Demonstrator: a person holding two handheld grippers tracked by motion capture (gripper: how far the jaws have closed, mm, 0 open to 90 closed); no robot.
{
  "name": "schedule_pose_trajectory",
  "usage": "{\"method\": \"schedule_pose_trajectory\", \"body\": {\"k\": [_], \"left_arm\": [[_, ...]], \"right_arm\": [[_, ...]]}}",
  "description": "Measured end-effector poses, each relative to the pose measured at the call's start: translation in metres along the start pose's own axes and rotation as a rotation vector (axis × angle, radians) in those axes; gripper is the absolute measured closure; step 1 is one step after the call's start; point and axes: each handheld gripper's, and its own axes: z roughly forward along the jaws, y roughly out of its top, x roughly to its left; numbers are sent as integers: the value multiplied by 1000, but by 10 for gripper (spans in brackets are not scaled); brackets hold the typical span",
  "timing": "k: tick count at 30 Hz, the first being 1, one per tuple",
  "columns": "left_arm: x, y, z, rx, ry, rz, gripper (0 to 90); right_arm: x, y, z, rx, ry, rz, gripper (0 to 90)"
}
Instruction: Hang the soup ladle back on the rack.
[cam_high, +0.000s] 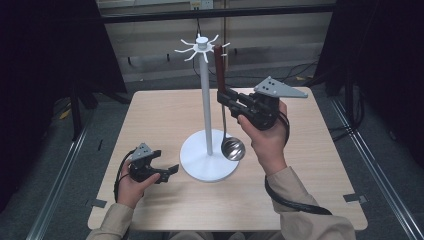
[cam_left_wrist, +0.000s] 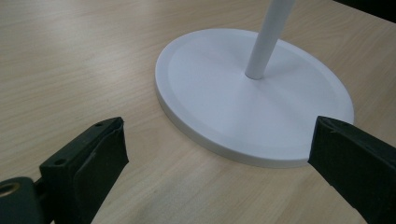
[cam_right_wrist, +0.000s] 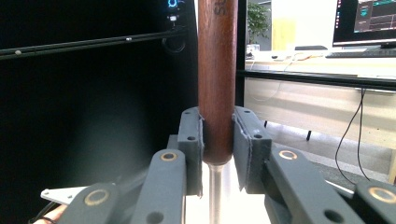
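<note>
Right fingers (cam_right_wrist: 194, 140) clamp the ladle's (cam_high: 232, 148) wooden handle (cam_right_wrist: 217, 70), long axis upright, top just beside the rack's hooks (cam_high: 202, 47), bowl above the base (cam_high: 200, 167); left gripper (cam_high: 167, 172) rests wide open, empty, beside that base.

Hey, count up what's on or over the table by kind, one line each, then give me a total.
White hook stand: 1
Ladle with a brown wooden handle: 1
Hand-held grippers: 2, the left hand-held gripper open by the stand's base, the right hand-held gripper shut on the ladle's handle
Total: 4
</note>
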Motion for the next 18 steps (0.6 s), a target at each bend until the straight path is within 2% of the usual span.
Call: {"method": "schedule_pose_trajectory", "body": {"k": [18], "left_arm": [[1, 0, -2, -2, 7, 2, 40]], "right_arm": [[1, -1, 8, -4, -6, -4, 747]]}}
